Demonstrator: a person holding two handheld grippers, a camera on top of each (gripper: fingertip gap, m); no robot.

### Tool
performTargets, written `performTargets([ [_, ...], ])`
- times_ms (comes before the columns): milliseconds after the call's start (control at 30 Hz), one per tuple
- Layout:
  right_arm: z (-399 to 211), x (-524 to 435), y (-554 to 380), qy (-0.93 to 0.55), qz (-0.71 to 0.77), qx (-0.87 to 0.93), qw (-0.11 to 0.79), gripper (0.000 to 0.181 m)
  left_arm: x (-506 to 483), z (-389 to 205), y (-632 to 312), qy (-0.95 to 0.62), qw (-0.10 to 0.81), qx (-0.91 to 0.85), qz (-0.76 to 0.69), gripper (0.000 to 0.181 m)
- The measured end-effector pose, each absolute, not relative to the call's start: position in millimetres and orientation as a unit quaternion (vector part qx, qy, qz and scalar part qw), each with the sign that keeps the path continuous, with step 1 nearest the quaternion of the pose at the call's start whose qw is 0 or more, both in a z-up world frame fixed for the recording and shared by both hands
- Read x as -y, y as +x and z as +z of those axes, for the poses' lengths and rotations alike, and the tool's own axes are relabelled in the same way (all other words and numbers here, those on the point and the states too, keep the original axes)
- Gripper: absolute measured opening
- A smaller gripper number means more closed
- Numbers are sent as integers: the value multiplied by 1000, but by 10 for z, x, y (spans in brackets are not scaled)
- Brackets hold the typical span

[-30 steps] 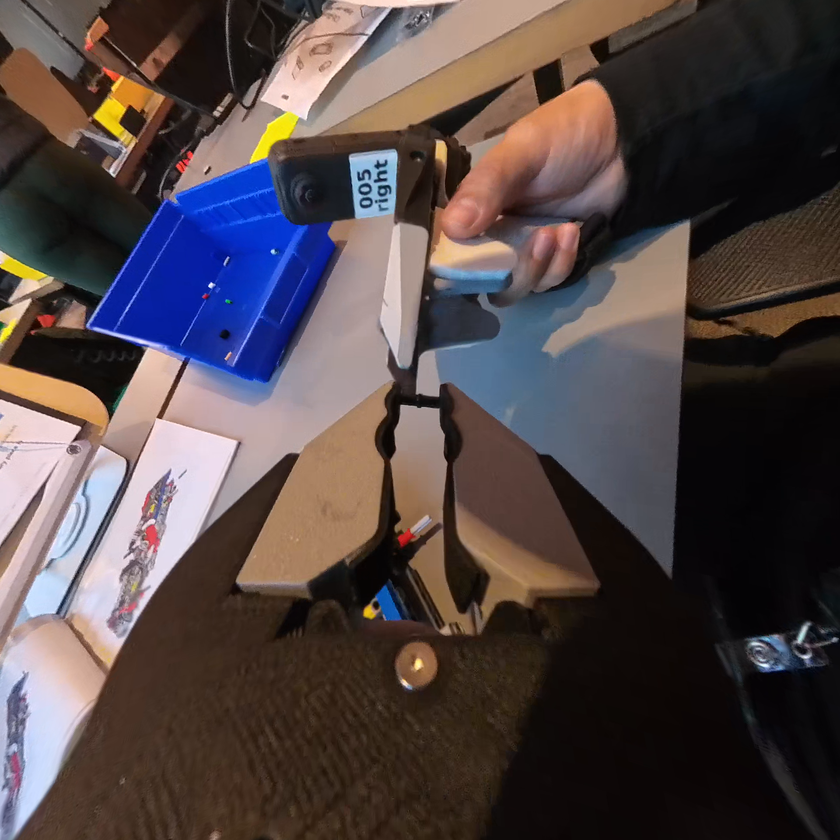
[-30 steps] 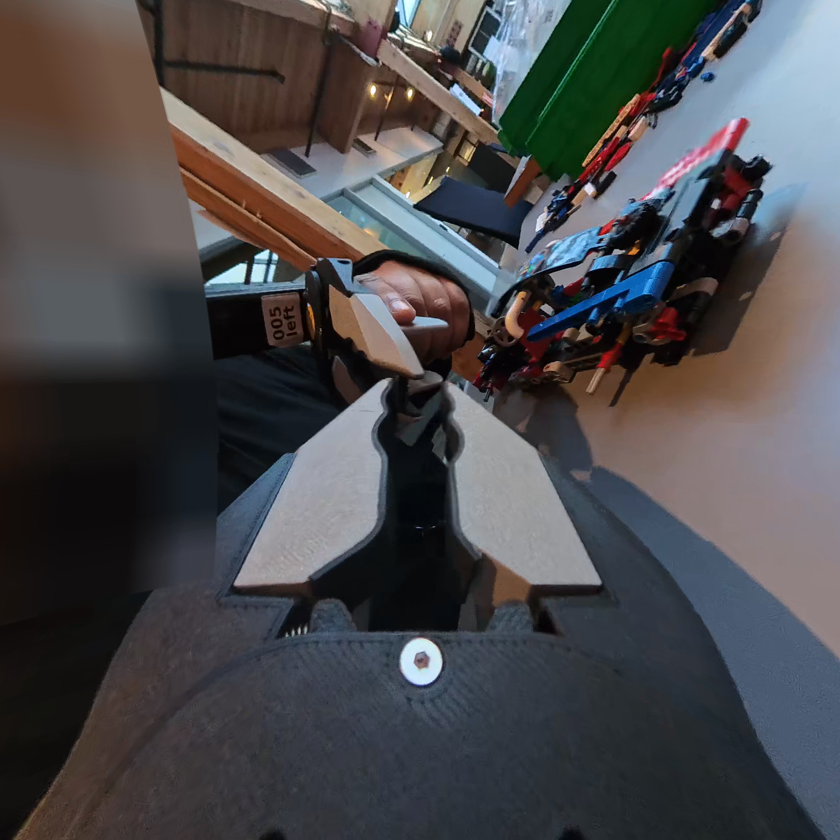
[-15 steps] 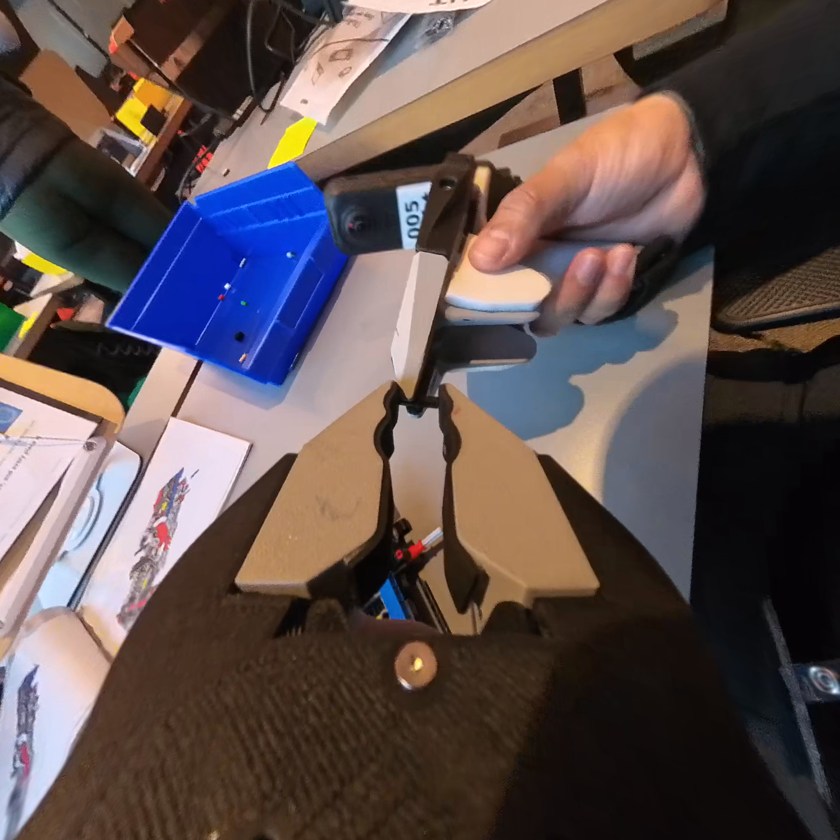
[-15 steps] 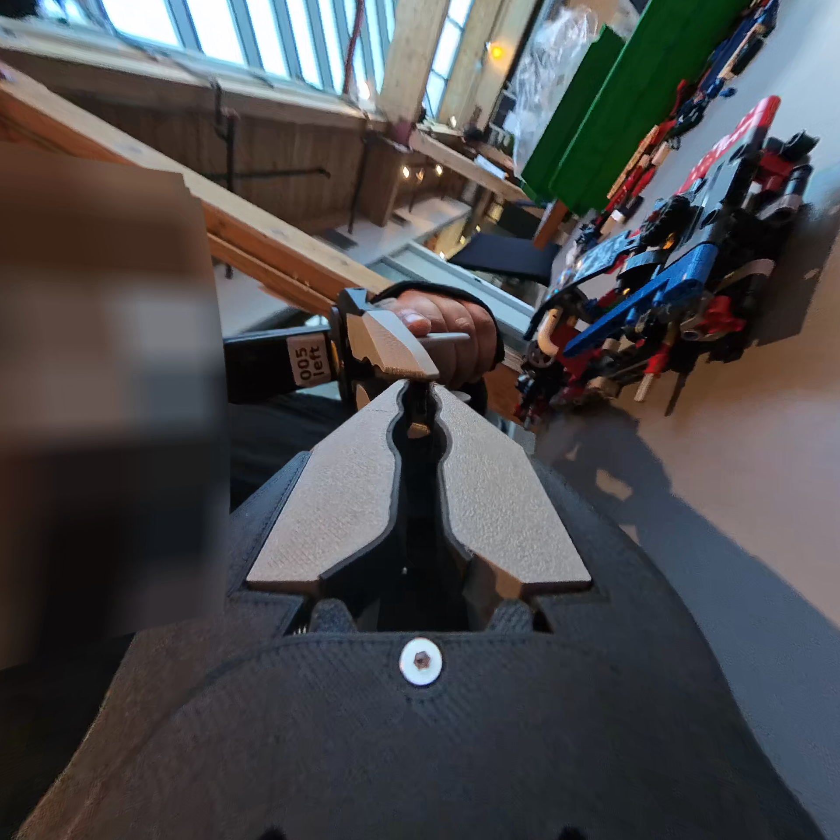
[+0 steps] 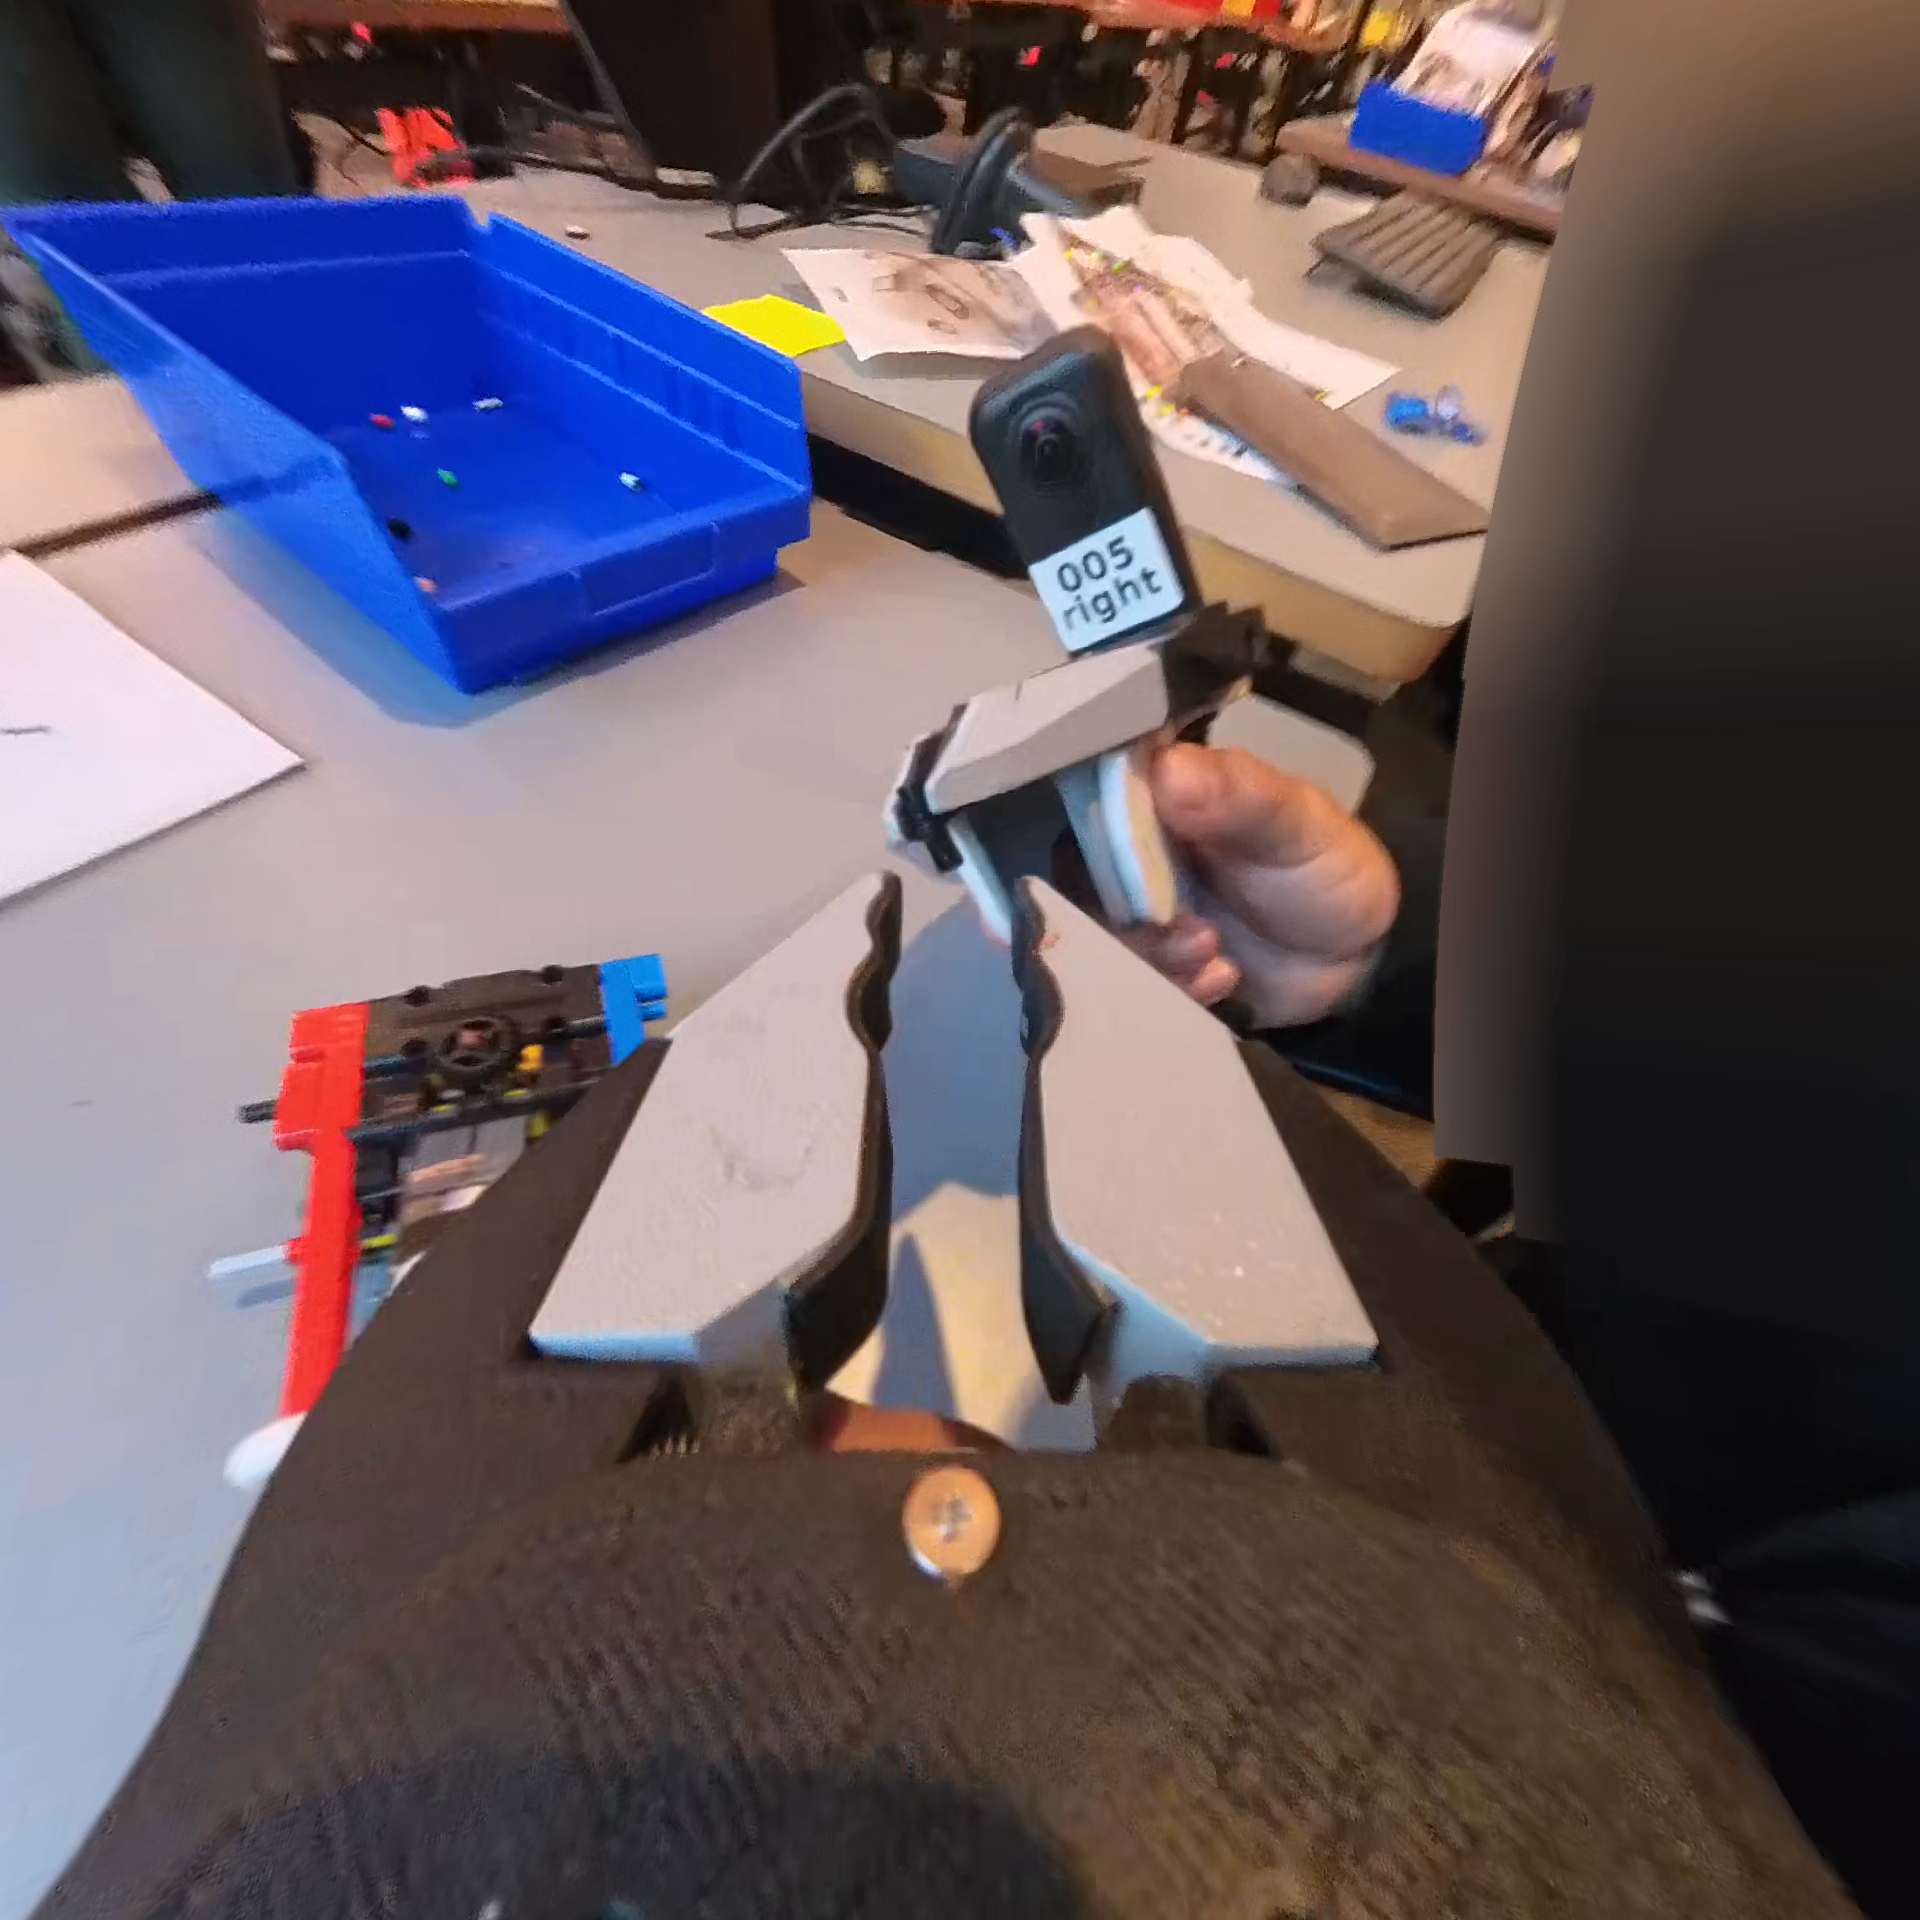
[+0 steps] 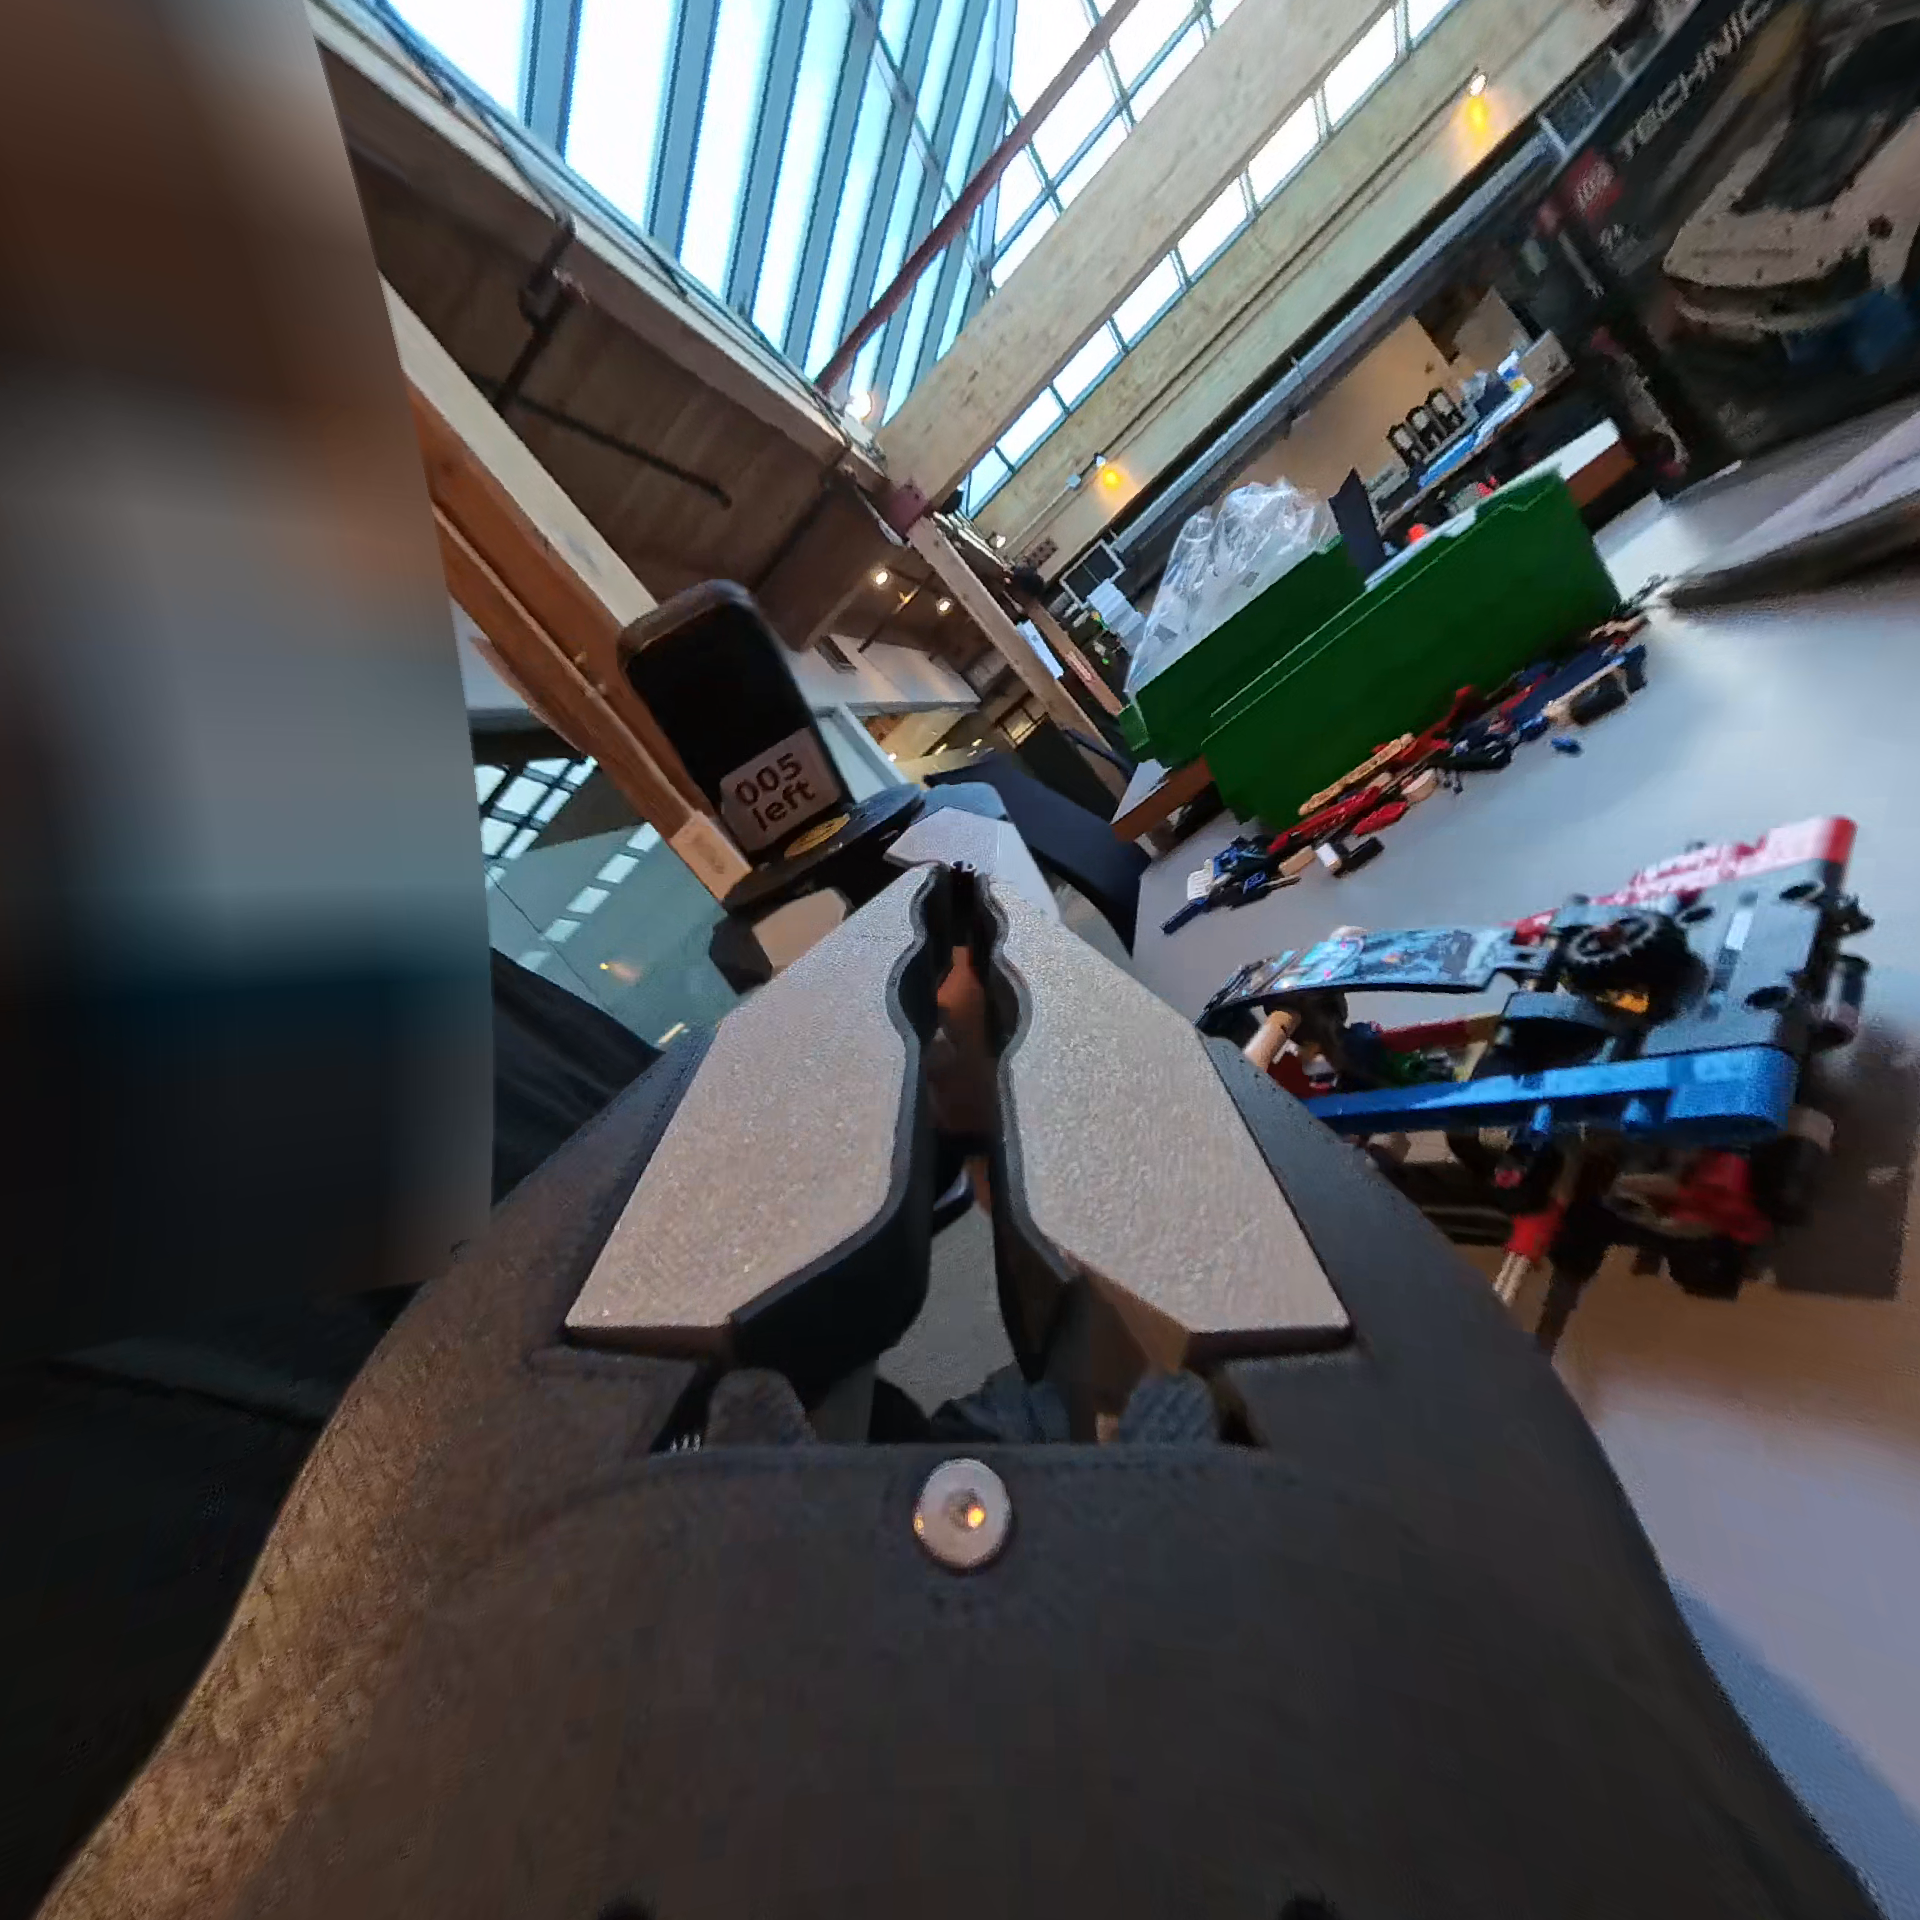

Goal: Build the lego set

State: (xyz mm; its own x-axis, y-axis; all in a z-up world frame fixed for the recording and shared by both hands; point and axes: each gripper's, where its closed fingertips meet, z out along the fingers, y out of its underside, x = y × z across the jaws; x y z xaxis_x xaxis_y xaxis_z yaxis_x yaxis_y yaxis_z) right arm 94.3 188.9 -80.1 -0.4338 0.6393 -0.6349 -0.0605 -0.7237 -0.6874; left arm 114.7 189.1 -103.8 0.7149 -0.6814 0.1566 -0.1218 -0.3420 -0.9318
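A partly built red, blue and black lego model [image 5: 436, 1091] lies on the grey table [image 5: 582, 821], near left. Far left sits a blue plastic bin [image 5: 436, 416]. The left gripper [image 5: 951, 914] is spread, empty. Right of it, the right gripper [image 6: 961, 883] pinches a small black piece [image 6: 958, 914].

A partly built lego model [image 6: 1621, 1049] of blue, red and black pieces rests on the grey table [image 6: 1714, 1507].

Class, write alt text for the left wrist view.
Open grey tongs hover empty above a grey table; a hand holds a second tool beyond them. A lego model lies left, a blue bin behind.
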Motion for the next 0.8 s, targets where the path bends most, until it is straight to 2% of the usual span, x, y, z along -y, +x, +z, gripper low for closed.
performTargets([
  [100, -785, -1854, 918, -475, 784, 311, 251, 1, -1848, -961, 1142, -761, 504, -232, -336, 8],
  [300, -866, -1803, 941, -474, 759, 336, 293, 1, -1781, -989, 1158, -758, 472, -218, -394, 12],
  [367, -898, -1793, 955, -473, 755, 343, 298, 1, -1797, -1032, 1151, -762, 464, -215, -396, 4],
  [467, -905, -1786, 975, -472, 749, 352, 305, 0, -1804, -1049, 1160, -761, 462, -232, -392, 2],
  [633, -1048, -1796, 1008, -494, 701, 409, 310, 0, -1824, -1206, 1122, -785, 444, -362, -235, 2],
  [800, -1205, -1772, 1062, -518, 575, 534, 341, 0, -1837, -1360, 1070, -751, 401, -523, -41, 2],
])
